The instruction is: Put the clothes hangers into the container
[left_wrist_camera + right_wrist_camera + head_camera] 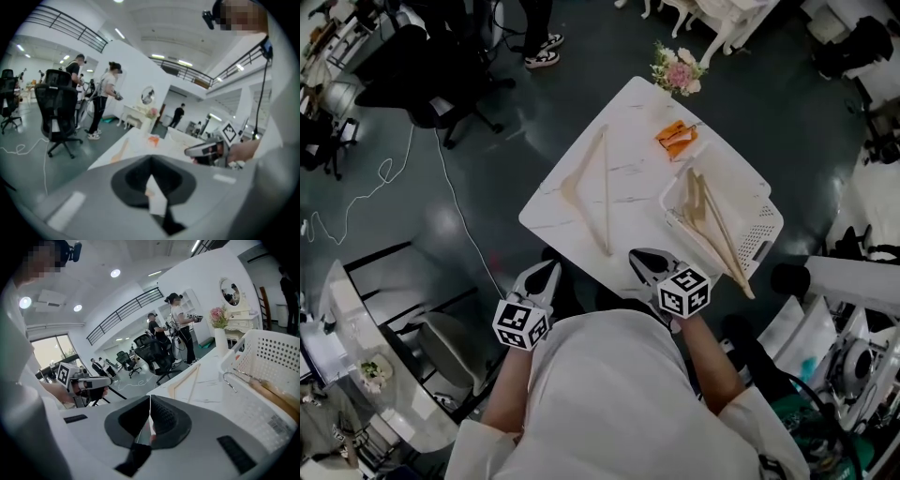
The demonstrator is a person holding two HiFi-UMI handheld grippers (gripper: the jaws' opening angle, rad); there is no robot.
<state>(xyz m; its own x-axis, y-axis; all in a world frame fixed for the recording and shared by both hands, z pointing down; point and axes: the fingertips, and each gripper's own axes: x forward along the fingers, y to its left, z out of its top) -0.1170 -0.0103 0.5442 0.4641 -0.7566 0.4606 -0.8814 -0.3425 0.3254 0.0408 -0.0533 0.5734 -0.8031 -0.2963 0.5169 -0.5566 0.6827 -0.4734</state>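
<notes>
Starting at the left, the left gripper is held at the near edge of the white table, its jaws pressed together on nothing. Further in, one wooden hanger is seen lying flat on the table, apart from both grippers. The right gripper is likewise closed and empty. At the right, other hangers are already stowed in the white container. A fresh reach seems due: jaws must be spread and closed on the hanger's bar.
</notes>
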